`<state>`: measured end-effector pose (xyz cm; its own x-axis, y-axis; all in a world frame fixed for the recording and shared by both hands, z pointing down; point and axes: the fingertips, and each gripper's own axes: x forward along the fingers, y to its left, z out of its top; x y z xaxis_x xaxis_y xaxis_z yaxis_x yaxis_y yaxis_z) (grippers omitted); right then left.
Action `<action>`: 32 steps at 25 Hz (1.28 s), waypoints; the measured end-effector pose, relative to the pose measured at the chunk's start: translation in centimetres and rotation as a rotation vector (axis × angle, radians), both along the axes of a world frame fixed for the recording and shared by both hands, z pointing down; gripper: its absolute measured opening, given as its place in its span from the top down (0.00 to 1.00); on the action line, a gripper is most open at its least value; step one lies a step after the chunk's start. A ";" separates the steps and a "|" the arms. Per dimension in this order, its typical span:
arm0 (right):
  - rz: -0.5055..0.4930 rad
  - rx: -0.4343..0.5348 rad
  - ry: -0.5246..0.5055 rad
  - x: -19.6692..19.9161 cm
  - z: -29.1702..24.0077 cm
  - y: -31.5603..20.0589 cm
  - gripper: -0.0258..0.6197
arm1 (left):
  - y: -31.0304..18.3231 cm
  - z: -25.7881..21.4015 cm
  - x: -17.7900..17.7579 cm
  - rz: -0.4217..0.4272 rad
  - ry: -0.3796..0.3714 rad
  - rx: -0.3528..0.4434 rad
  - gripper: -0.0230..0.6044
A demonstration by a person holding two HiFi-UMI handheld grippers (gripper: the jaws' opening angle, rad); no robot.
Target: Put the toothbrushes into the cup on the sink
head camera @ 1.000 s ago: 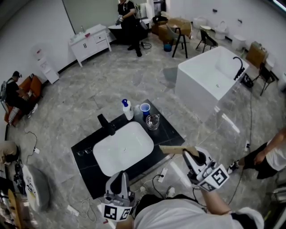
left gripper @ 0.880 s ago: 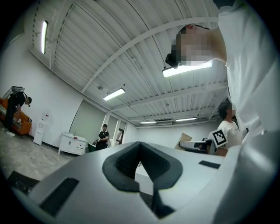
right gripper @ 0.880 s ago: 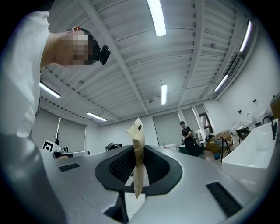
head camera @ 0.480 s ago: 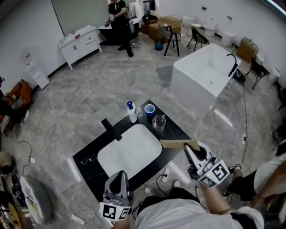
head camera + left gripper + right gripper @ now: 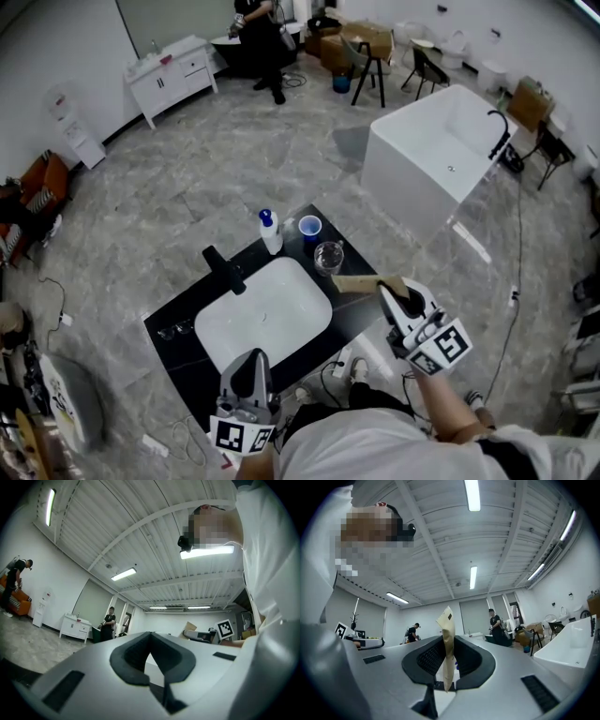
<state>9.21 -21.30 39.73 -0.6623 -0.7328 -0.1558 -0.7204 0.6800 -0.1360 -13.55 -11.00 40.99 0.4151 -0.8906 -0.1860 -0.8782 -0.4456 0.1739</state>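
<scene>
A black counter [image 5: 178, 330] holds a white sink [image 5: 262, 314]. At its far right corner stand a blue cup [image 5: 308, 226] and a clear glass cup [image 5: 328, 256]. My right gripper [image 5: 386, 291] hovers over the counter's right edge, shut on a flat tan paper toothbrush pack [image 5: 359, 284] that points left, just short of the glass cup. In the right gripper view the pack [image 5: 447, 648] stands upright between the jaws of the right gripper [image 5: 446, 670]. My left gripper [image 5: 251, 361] hangs below the counter's near edge; in its own view the left gripper [image 5: 150, 637] is shut with nothing in it.
A white soap bottle with a blue top [image 5: 270, 232] and a black faucet [image 5: 223, 267] stand behind the sink. A white bathtub [image 5: 441, 155] sits on the floor to the right, a white cabinet [image 5: 173, 75] far back. Cables lie on the floor by the counter.
My right gripper has carried the tan pack up and inward, closer to the glass cup. The left gripper has stayed where it was.
</scene>
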 end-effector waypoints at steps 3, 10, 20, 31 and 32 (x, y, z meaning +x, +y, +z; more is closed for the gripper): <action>-0.011 -0.007 0.019 0.3 0.9 -2.6 0.85 | -0.9 0.1 0.8 -0.017 -0.002 -0.010 0.97; -0.016 -0.036 0.041 0.5 3.4 -7.6 0.85 | -2.8 1.0 1.3 -0.051 -0.014 -0.042 0.97; -0.026 -0.072 0.064 -0.3 5.8 -11.1 0.85 | -4.8 1.0 1.0 -0.077 -0.041 -0.049 0.97; -0.008 -0.158 0.111 -0.2 11.0 -14.1 0.85 | -5.9 1.0 1.4 -0.078 -0.052 -0.053 0.97; -0.007 -0.167 0.111 -0.2 11.4 -14.3 0.85 | -5.9 1.1 1.5 -0.079 -0.053 -0.054 0.97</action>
